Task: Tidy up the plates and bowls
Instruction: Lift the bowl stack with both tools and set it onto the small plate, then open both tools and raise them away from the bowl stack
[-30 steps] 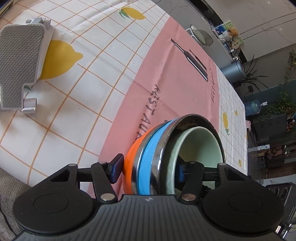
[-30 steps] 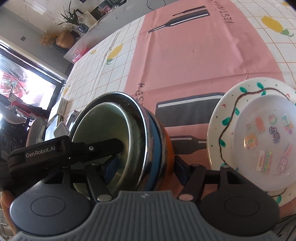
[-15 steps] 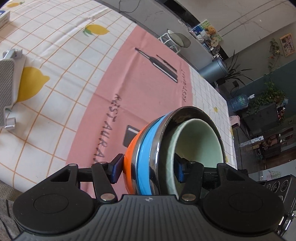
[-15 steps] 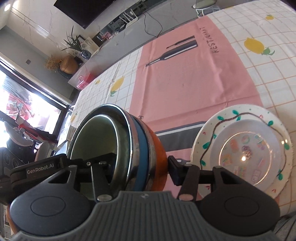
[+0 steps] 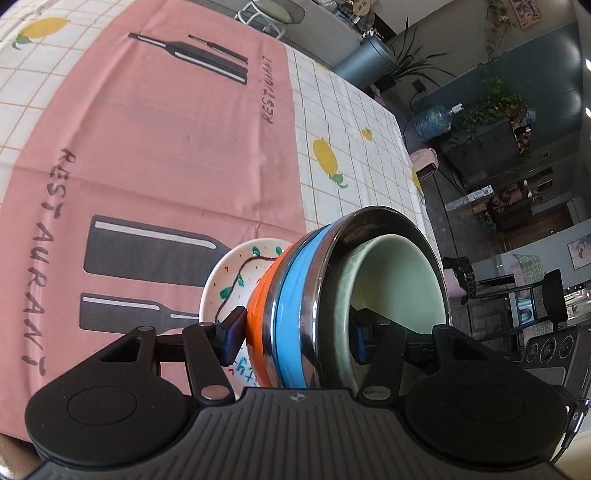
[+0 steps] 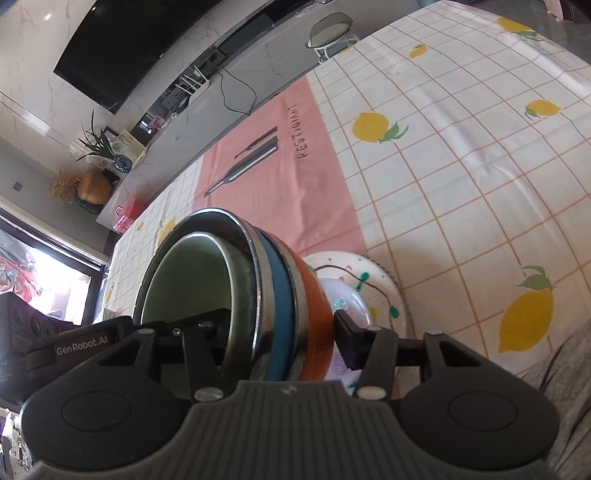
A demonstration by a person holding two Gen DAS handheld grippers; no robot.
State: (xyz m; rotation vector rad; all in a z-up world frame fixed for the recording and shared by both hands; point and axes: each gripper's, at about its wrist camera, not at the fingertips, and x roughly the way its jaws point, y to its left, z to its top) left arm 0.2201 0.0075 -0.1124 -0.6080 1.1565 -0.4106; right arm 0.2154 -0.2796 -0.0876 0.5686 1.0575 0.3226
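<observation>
Both grippers clamp one nested bowl stack from opposite sides. At the bottom centre of the left wrist view, the left gripper [image 5: 297, 338] has one pad on the orange outer wall and the other inside the pale green bowl, pressing the bowl stack [image 5: 332, 302] between them. At the bottom centre of the right wrist view, the right gripper [image 6: 275, 334] grips the same bowl stack [image 6: 258, 295] likewise; its jaws have just been closing, one pad now on the orange side, the other inside the rim beside the left gripper's dark body.

The stack is tipped on edge, off the worktop, layered orange, steel, blue, steel, with green innermost.

Just behind and below it, a painted plate [image 5: 236, 280] with a smaller clear plate [image 6: 345, 297] on it lies on the pink mat [image 5: 166, 147]. Beyond spreads the lemon-print cloth [image 6: 461, 155] over the worktop, and at the upper edge of the frame a stool [image 5: 271, 11] stands past the far side.
</observation>
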